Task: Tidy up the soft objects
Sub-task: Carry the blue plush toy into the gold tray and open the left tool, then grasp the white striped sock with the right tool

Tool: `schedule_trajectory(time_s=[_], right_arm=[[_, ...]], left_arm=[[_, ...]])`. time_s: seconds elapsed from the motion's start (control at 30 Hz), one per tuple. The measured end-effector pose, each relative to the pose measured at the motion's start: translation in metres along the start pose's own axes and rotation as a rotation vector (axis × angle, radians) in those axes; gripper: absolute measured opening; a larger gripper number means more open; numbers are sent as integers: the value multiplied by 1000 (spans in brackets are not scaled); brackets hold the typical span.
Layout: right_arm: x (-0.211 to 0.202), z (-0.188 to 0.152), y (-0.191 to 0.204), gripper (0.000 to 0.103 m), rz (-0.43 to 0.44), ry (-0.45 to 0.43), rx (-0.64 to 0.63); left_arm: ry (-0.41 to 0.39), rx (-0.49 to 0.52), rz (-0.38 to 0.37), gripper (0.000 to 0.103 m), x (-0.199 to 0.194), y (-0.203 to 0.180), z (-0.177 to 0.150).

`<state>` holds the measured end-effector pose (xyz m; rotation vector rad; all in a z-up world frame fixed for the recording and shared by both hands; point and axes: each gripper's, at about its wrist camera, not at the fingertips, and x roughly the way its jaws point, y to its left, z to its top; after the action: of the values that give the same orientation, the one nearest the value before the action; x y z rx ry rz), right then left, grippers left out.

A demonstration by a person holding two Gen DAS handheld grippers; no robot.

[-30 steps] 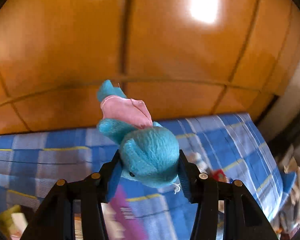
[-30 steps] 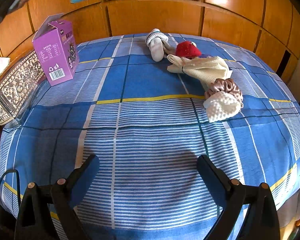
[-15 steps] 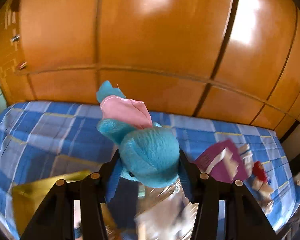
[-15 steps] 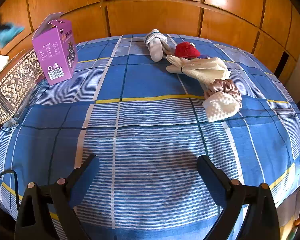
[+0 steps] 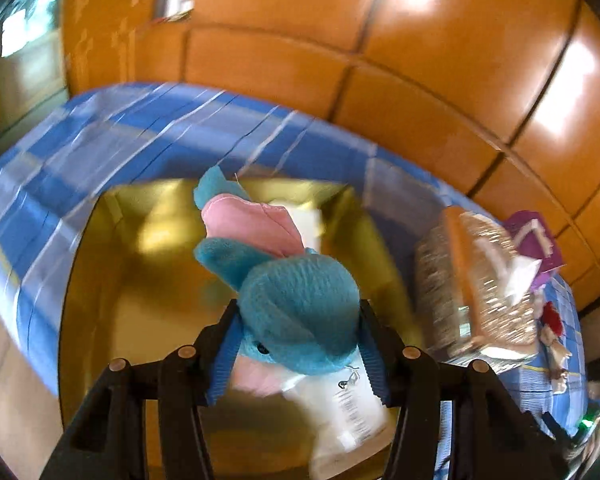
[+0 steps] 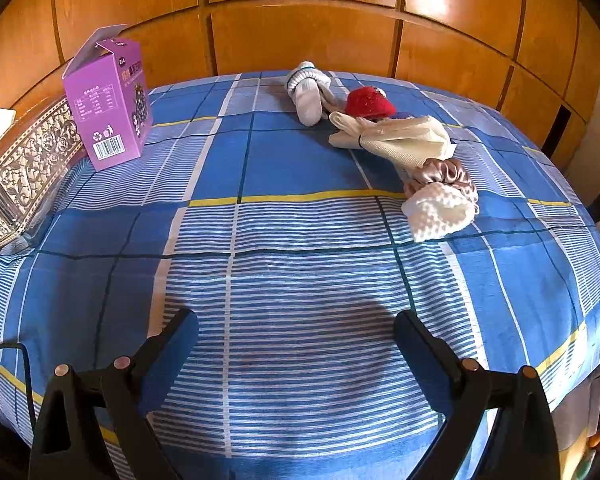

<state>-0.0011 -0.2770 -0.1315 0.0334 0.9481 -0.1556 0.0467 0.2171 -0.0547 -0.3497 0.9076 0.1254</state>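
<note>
My left gripper (image 5: pixel 298 332) is shut on a teal and pink plush toy (image 5: pixel 296 300) and holds it above an open gold box (image 5: pixel 112 280), which has white and pink things inside. My right gripper (image 6: pixel 296 332) is open and empty, low over the blue checked bedspread (image 6: pixel 300 248). Ahead of it to the right lie several soft things: a white sock (image 6: pixel 306 94), a red plush (image 6: pixel 368 102), a cream cloth (image 6: pixel 400 140), a pink satin scrunchie (image 6: pixel 444 174) and a white knitted piece (image 6: pixel 438 212).
A purple carton (image 6: pixel 108 104) stands at the back left beside an ornate silver box (image 6: pixel 24 168); both also show in the left wrist view, carton (image 5: pixel 534 240) and silver box (image 5: pixel 472 280). Wooden panels (image 6: pixel 300 12) rise behind the bed.
My left gripper has swung left and tilted down with the plush toy, from facing the wooden panels to hanging over the gold box. The right gripper has stayed still.
</note>
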Motion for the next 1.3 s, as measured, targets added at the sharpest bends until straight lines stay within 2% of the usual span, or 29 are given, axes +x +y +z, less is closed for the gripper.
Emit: schedule_trajectory(time_s=[0.17, 0.33, 0.4, 0.47, 0.6, 0.73, 0.83, 1.07, 1.3], right_arm=[[2, 2, 0, 100, -3, 19, -4], [6, 7, -1, 100, 10, 63, -18], [7, 13, -2, 95, 24, 89, -23], [7, 19, -3, 85, 26, 103, -34], [2, 44, -8, 85, 35, 80, -36], [-2, 85, -17, 84, 70, 24, -13], [3, 117, -20, 84, 72, -5, -5], [48, 192, -15, 84, 29, -7, -34], [109, 238, -11, 84, -22, 60, -42]], left_arm=[[8, -52, 24, 56, 7, 26, -10], [-10, -58, 12, 60, 12, 29, 4], [-27, -70, 3, 61, 14, 31, 12], [-47, -59, 13, 63, 16, 31, 20], [-42, -37, 39, 69, 23, 34, 27], [-27, -28, 94, 81, 28, 39, 20], [-22, -14, 104, 82, 28, 40, 14], [-46, -21, 136, 84, 17, 40, 5], [-45, -17, 166, 87, 5, 37, 1]])
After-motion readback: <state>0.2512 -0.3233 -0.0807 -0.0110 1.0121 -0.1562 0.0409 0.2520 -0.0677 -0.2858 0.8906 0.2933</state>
